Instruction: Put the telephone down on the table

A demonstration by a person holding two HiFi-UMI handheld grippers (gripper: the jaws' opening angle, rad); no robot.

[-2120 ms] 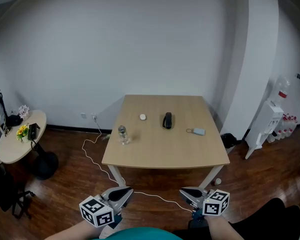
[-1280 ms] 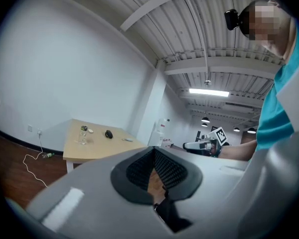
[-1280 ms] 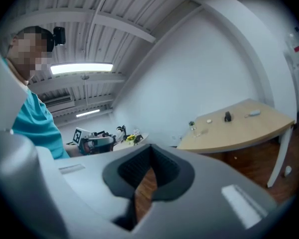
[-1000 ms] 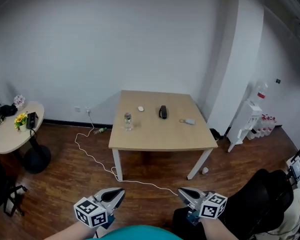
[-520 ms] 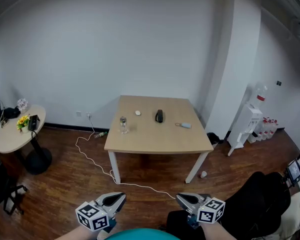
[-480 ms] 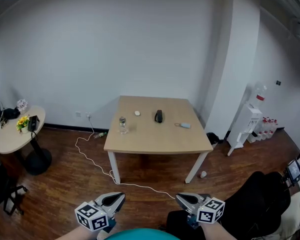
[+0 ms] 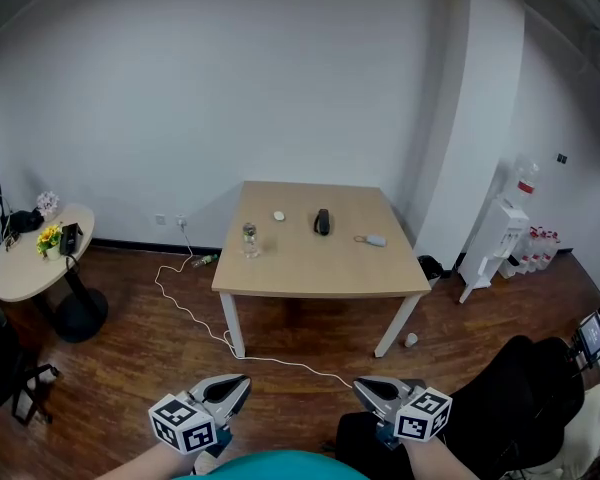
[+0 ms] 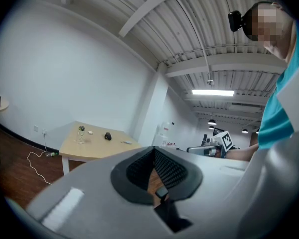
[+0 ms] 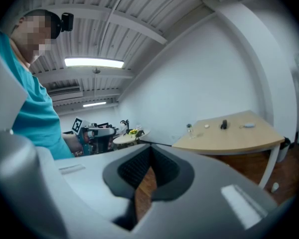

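**Telephone lies on the far table; both grippers clenched and empty**

At the far left stands a small round pale side table (image 7: 20, 273) carrying a bunch of yellow flowers (image 7: 47, 236). A thin white cable (image 7: 180, 303) trails across the dark wooden floor (image 7: 110, 388) towards the square light-wood table (image 7: 320, 273) in the middle of the room. Four things are on that tabletop, all apart from one another. From left to right they are a small clear glass jar (image 7: 249, 239) standing upright, a small white round disc (image 7: 278, 216), the black telephone handset (image 7: 322, 221) and a small pale oblong object (image 7: 376, 239). The handset lies flat near the back centre. Against the wall at the right stands a white water dispenser (image 7: 500, 240).

Low in the head view, well apart from the table, the left gripper (image 7: 238, 381) is clenched, its jaws meeting at the tips with nothing between them. The left gripper view shows only floor through the slit behind the pads. The right gripper (image 7: 364, 384) is likewise clenched on nothing, jaws together at the tips. Both point forward towards the table. A black chair (image 7: 525, 398) sits at the lower right.
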